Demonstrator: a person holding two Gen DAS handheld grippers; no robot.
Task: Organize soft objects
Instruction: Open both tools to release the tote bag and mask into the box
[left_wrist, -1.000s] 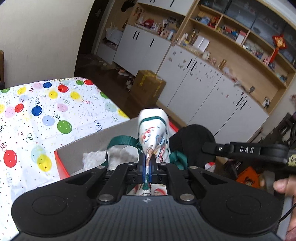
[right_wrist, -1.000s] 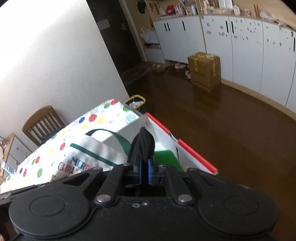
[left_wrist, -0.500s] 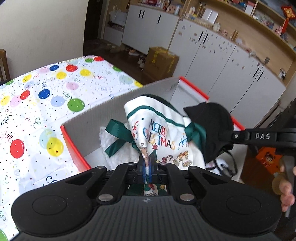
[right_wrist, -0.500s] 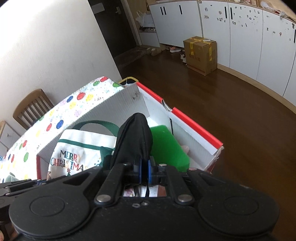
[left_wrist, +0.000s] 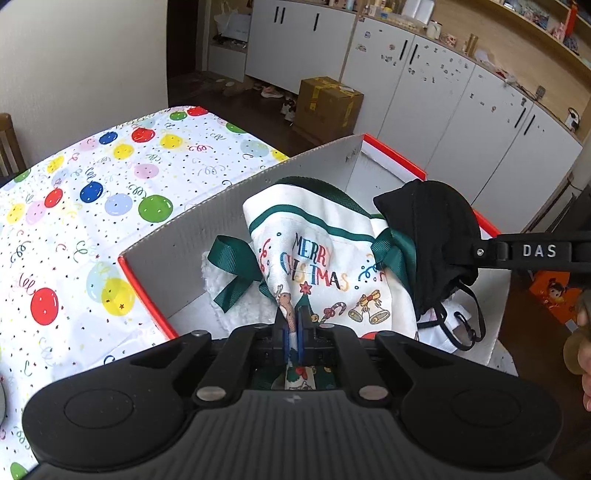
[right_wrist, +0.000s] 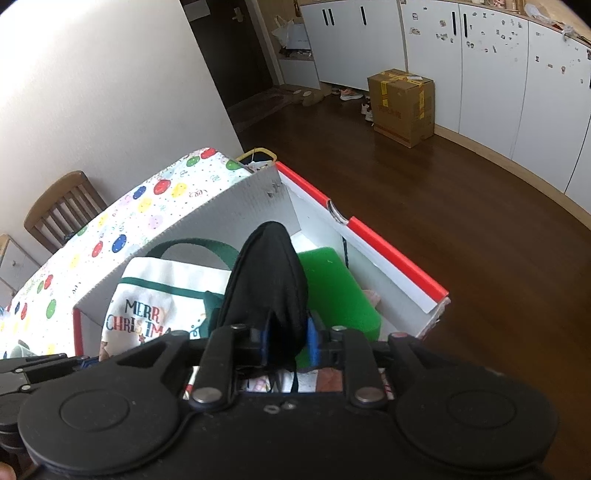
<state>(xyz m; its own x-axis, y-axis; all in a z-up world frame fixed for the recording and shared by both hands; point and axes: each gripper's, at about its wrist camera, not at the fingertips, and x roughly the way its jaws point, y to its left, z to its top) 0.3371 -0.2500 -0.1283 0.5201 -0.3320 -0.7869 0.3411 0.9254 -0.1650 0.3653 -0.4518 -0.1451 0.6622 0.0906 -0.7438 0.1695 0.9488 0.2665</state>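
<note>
My left gripper (left_wrist: 291, 332) is shut on a white "Merry Christmas" cloth bag (left_wrist: 325, 266) with green straps, holding it over the red-and-white box (left_wrist: 229, 206). My right gripper (right_wrist: 288, 343) has its jaws parted around a black face mask (right_wrist: 266, 280), which still sits between the blue pads above the box. The mask also shows in the left wrist view (left_wrist: 432, 236), beside the bag. The bag shows in the right wrist view (right_wrist: 147, 299) at left. A green foam block (right_wrist: 332, 288) lies inside the box (right_wrist: 388, 254).
The box stands at the edge of a table with a balloon-print cloth (left_wrist: 92, 192). A white fluffy item (left_wrist: 221, 291) lies in the box. A wooden chair (right_wrist: 62, 210), a cardboard carton (right_wrist: 402, 103) on the floor and white cabinets (left_wrist: 424, 92) are around.
Both grippers have come down and forward over the box with the bag and mask. The right gripper's jaws have parted from tightly shut; the mask hangs between them.
</note>
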